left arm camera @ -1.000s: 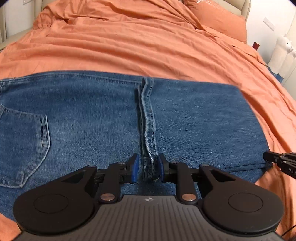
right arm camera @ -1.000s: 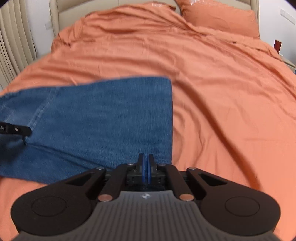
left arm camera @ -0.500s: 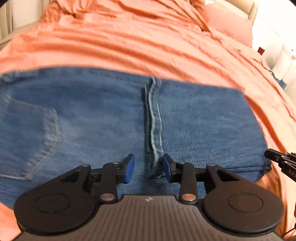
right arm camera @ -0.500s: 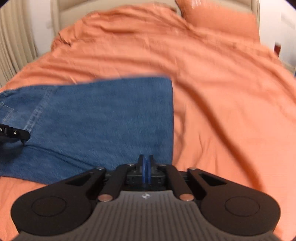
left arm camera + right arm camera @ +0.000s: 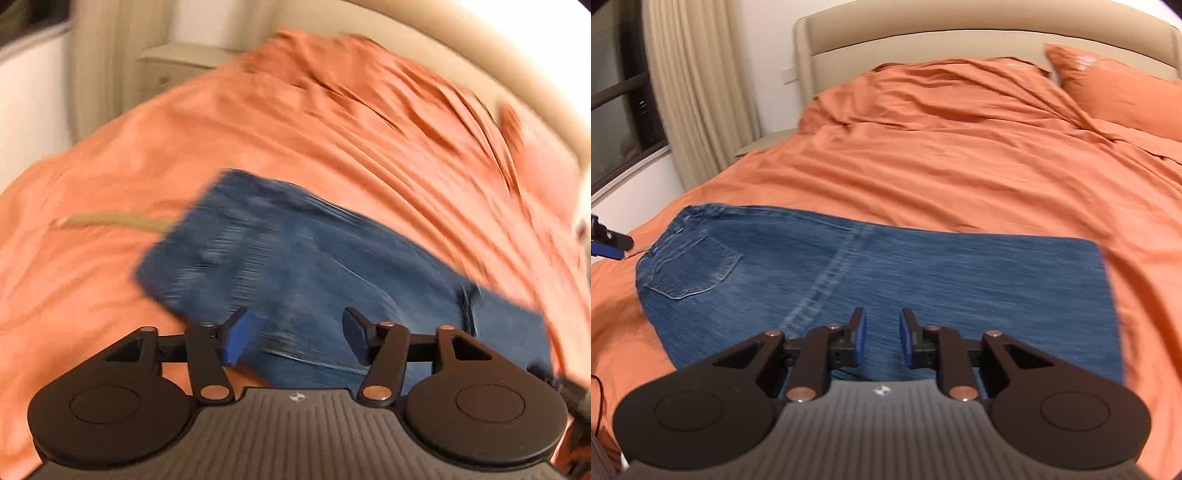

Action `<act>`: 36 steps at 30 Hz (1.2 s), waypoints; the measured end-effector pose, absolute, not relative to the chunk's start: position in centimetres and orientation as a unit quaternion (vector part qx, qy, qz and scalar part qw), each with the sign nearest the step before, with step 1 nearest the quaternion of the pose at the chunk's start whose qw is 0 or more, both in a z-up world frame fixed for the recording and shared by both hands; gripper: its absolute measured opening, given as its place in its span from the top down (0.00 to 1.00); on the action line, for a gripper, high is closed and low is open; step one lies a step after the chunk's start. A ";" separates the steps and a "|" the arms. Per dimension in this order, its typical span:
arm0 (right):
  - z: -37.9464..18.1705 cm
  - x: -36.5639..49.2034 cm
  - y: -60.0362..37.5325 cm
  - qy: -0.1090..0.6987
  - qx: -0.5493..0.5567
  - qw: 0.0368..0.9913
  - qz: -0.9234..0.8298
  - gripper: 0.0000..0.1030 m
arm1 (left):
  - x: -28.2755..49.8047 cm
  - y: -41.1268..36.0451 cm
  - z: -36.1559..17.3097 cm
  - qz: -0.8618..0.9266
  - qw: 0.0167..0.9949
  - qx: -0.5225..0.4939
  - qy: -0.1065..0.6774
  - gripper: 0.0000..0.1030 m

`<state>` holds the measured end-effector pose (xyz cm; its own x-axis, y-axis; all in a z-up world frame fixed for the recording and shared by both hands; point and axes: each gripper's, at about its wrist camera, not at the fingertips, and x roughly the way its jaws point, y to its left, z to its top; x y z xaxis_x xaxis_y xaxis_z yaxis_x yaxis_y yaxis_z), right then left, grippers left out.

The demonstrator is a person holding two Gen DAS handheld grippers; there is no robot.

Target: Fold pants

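The blue jeans (image 5: 886,273) lie folded flat on the orange bed cover, back pocket (image 5: 690,267) at the left, folded edge at the right. My right gripper (image 5: 882,332) is open and empty above the near edge of the jeans. My left gripper (image 5: 295,336) is open and empty over the near left part of the jeans (image 5: 306,266); that view is blurred by motion. A fingertip of the left gripper also shows at the left edge of the right wrist view (image 5: 607,240).
The orange bed cover (image 5: 960,155) spreads all around the jeans. An orange pillow (image 5: 1115,96) and a beige headboard (image 5: 923,48) are at the far end. Curtains (image 5: 701,92) and a window stand at the left.
Both grippers have opened and let go of the jeans. The left gripper swung left and its view turned. The right gripper has pulled back and up, so the whole jeans show.
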<state>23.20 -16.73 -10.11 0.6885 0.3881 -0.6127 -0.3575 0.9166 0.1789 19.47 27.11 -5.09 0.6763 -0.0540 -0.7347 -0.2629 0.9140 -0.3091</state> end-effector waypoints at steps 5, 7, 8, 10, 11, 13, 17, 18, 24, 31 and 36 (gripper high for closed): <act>-11.2 25.0 -13.7 0.340 0.041 0.918 0.201 0.85 | 19.2 33.4 -9.7 0.091 0.854 -0.354 0.369 0.26; -11.9 25.5 -13.1 0.342 0.045 0.917 0.202 0.85 | 19.4 34.6 -11.8 0.096 0.837 -0.397 0.364 0.26; -12.3 25.7 -12.8 0.343 0.045 0.916 0.202 0.85 | 19.5 34.8 -12.7 0.096 0.832 -0.415 0.356 0.26; -12.9 26.0 -12.3 0.347 0.037 0.914 0.206 0.85 | 19.8 35.7 -14.5 0.091 0.822 -0.448 0.339 0.26; -13.2 26.1 -12.0 0.351 0.029 0.912 0.208 0.85 | 20.1 35.9 -15.3 0.090 0.818 -0.462 0.332 0.26; -14.0 26.4 -11.6 0.364 0.018 0.906 0.217 0.85 | 20.6 36.5 -16.6 0.090 0.810 -0.480 0.324 0.26; -15.5 26.7 -11.3 0.381 0.011 0.898 0.220 0.85 | 21.8 36.9 -17.9 0.099 0.812 -0.489 0.302 0.28; -15.5 26.8 -11.4 0.383 0.012 0.897 0.220 0.85 | 22.1 36.9 -18.0 0.107 0.814 -0.486 0.301 0.31; -15.9 27.1 -11.4 0.389 0.017 0.893 0.225 0.85 | 22.8 36.4 -17.4 0.143 0.822 -0.450 0.319 0.41; -15.5 27.1 -12.0 0.398 0.033 0.888 0.227 0.86 | 22.4 36.1 -16.9 0.170 0.821 -0.449 0.309 0.71; -14.2 26.5 -13.2 0.390 0.052 0.892 0.222 0.84 | 21.6 34.1 -11.5 0.150 0.866 -0.389 0.276 0.81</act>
<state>26.53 -13.19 -14.24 0.5973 0.4368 -0.6726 -0.3558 0.8960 0.2659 21.63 34.14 -11.55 0.8030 0.0453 -0.5942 -0.4741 0.6526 -0.5910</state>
